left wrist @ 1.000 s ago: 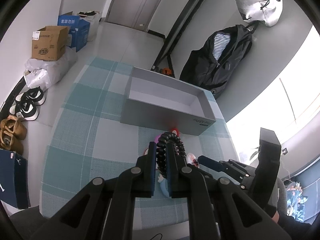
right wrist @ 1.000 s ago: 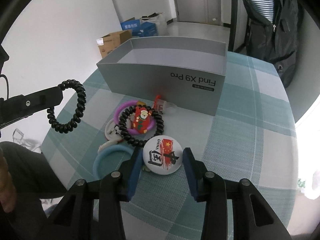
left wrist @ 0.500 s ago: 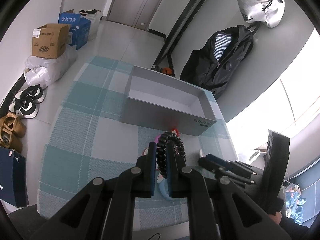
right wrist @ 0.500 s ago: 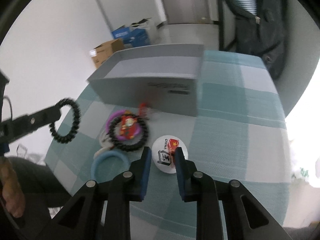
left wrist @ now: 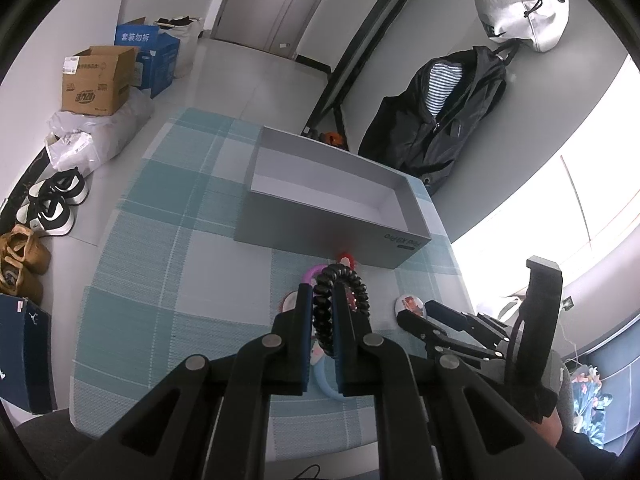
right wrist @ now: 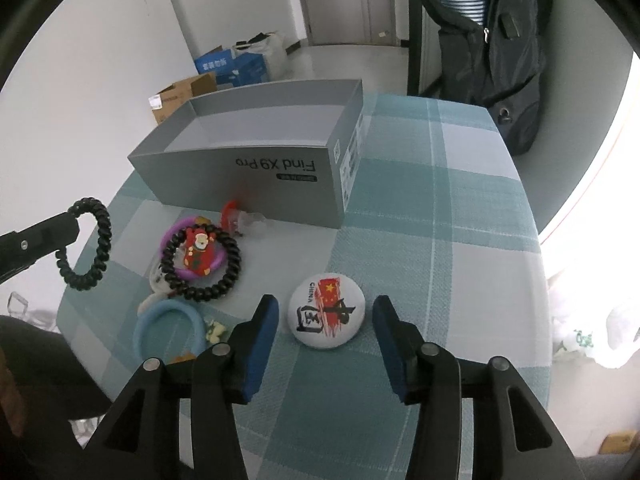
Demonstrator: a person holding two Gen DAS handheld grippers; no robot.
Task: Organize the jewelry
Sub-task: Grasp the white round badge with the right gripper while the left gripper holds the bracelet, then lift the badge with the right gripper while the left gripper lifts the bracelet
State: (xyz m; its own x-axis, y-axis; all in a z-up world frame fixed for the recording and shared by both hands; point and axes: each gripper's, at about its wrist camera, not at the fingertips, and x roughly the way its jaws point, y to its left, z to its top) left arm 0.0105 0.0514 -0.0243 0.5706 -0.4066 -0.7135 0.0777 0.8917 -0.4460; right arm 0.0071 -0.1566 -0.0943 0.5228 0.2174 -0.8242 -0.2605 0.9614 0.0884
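Black coil bracelet (left wrist: pixel 340 304), glossy spiral loop

Pale trinkets (right wrist: pixel 158 280) (half-hidden under rings (right wrist: pixel 200 264))

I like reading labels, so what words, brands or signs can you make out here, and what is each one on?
"Find X9 Pro": side of the grey box, printed upside down from this view.
"CHINA": round white badge, beside a red flag and a large brush character.
"套装勿拆": blue carton on the floor.
Brown cardboard box: a printed logo and a sticker, too small to read.
Labels on the grey box's end: too blurred to read.
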